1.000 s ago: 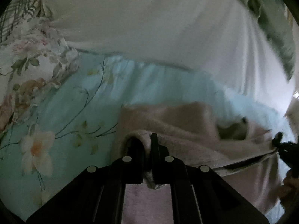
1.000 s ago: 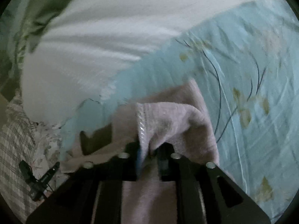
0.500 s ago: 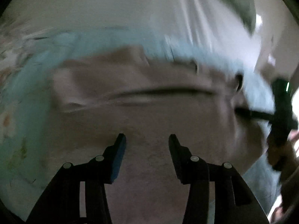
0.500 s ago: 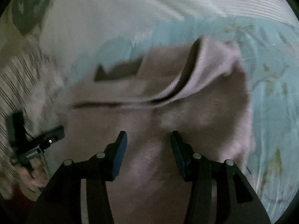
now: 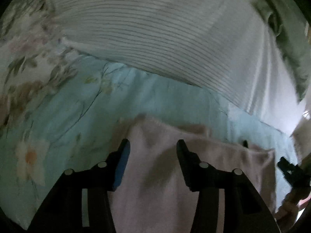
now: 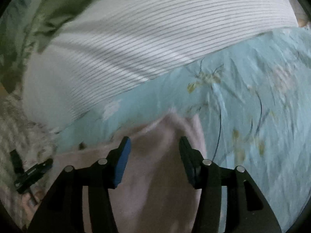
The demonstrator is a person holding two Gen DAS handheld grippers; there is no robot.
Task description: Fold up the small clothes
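A small pale pink garment [image 5: 155, 174] lies on the light blue floral sheet [image 5: 68, 116]. My left gripper [image 5: 152, 145] is open and empty above the garment's left part. The right gripper shows at the far right of the left wrist view [image 5: 291, 170]. In the right wrist view the pink garment [image 6: 155, 174] lies under my open, empty right gripper [image 6: 154, 143], near the garment's right edge. The left gripper shows at the lower left of that view [image 6: 31, 172].
A white pillow with thin grey stripes [image 5: 155, 29] lies just beyond the garment, also in the right wrist view [image 6: 155, 29]. A green cloth [image 6: 29, 19] lies behind it. A white floral bedding piece [image 5: 23, 58] is at the left.
One second ago both grippers were shut on the garment's folded edge. They let go, opened, and now hover over the garment lying flat. The views have tilted up toward the pillow.
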